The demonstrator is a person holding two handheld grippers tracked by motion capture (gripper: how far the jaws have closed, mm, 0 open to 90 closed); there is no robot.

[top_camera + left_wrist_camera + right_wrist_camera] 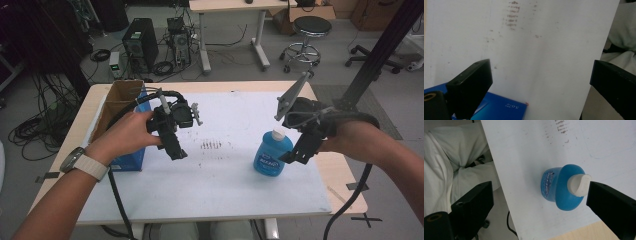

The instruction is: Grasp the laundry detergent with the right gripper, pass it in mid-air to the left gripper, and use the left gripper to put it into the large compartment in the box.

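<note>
Overhead, right gripper (295, 150) hovers open beside blue bottle (272, 155).

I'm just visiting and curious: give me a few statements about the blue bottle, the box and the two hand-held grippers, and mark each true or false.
1. The blue bottle stands upright on the white sheet. True.
2. The right gripper is clamped on the bottle's white cap. False: its jaws stand wide apart, with the bottle between them and untouched by the far jaw.
3. The left gripper holds nothing. True: bare sheet shows between its open jaws.
4. The cardboard box sits at the table's right edge. False: it sits at the left, beside the left hand.
5. The sheet is spotless. False: dark smudges mark its middle.
</note>
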